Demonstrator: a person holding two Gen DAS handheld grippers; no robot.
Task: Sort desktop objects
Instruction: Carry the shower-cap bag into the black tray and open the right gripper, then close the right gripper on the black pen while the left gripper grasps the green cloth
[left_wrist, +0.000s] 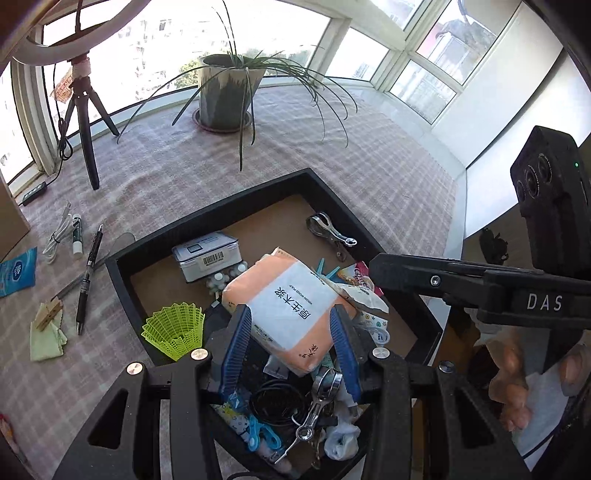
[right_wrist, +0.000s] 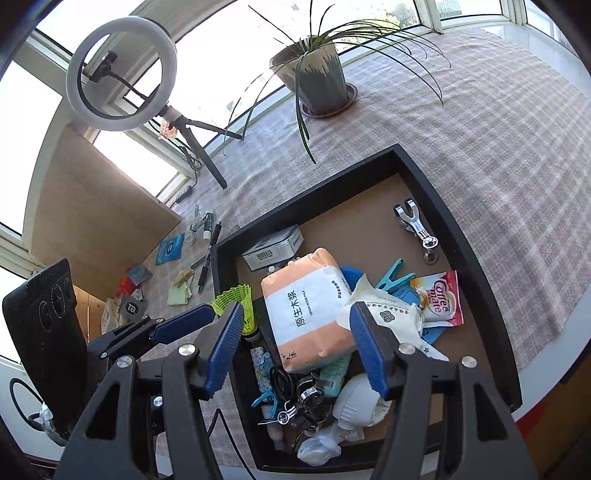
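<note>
Colours on the table and in the tray

A pink-and-white checked cloth lies under a black tray with a brown floor; inside, an orange-and-white tissue pack, a yellow-green shuttlecock, light blue clips, perhaps plastic.

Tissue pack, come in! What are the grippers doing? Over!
Left gripper open, straddling tissue pack. Right gripper open above it. Pack lies on clutter in black tray.

The black rectangular tray's far brown floor lies bare beside a metal clip. An orange-and-white tissue pack and piled clutter block its near half.
</note>
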